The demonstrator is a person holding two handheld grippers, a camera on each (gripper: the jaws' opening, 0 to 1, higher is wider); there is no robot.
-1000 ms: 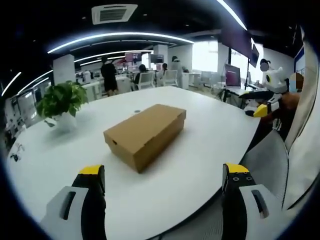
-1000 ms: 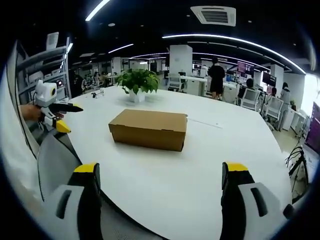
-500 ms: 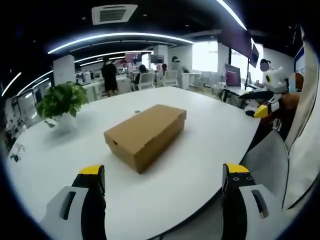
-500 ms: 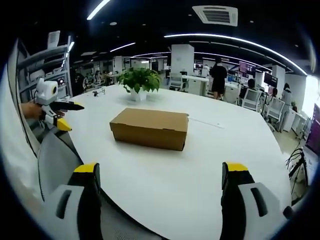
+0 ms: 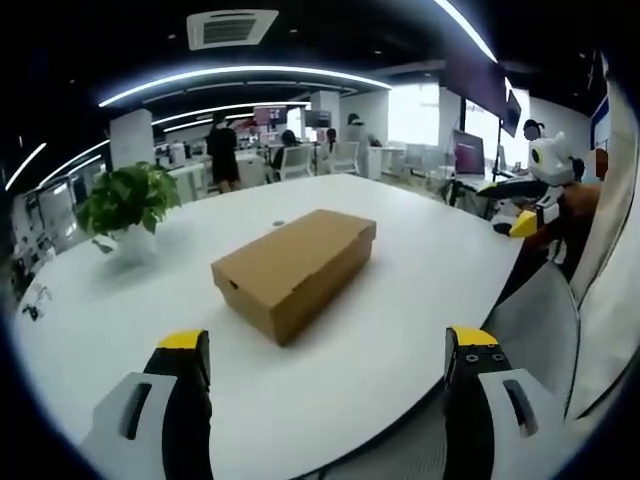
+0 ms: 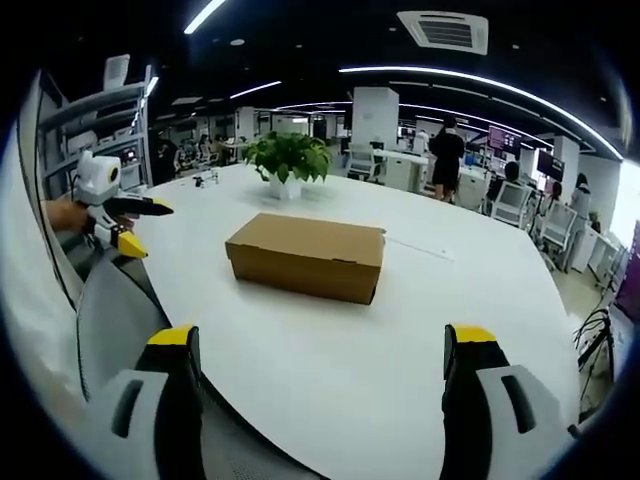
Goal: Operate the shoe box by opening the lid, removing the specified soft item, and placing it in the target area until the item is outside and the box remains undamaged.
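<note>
A closed brown cardboard shoe box (image 5: 292,267) lies on the white table (image 5: 90,320), lid down; it also shows in the right gripper view as the shoe box (image 6: 306,256). My left gripper (image 5: 327,385) is open, held back from the box over the table's near edge. My right gripper (image 6: 320,385) is open too, well short of the box. The right gripper (image 5: 522,203) comes into the left gripper view at the far right, and the left gripper (image 6: 115,210) into the right gripper view at the far left. The soft item is hidden.
A potted green plant (image 5: 125,205) stands on the table beyond the box, seen also as the plant (image 6: 288,162). A grey chair back (image 6: 120,325) sits at the table's near edge. People, desks and chairs fill the office behind.
Both cameras have shifted a little, so the box sits slightly to the right in each view. The box itself has not moved, and both grippers stay open.
</note>
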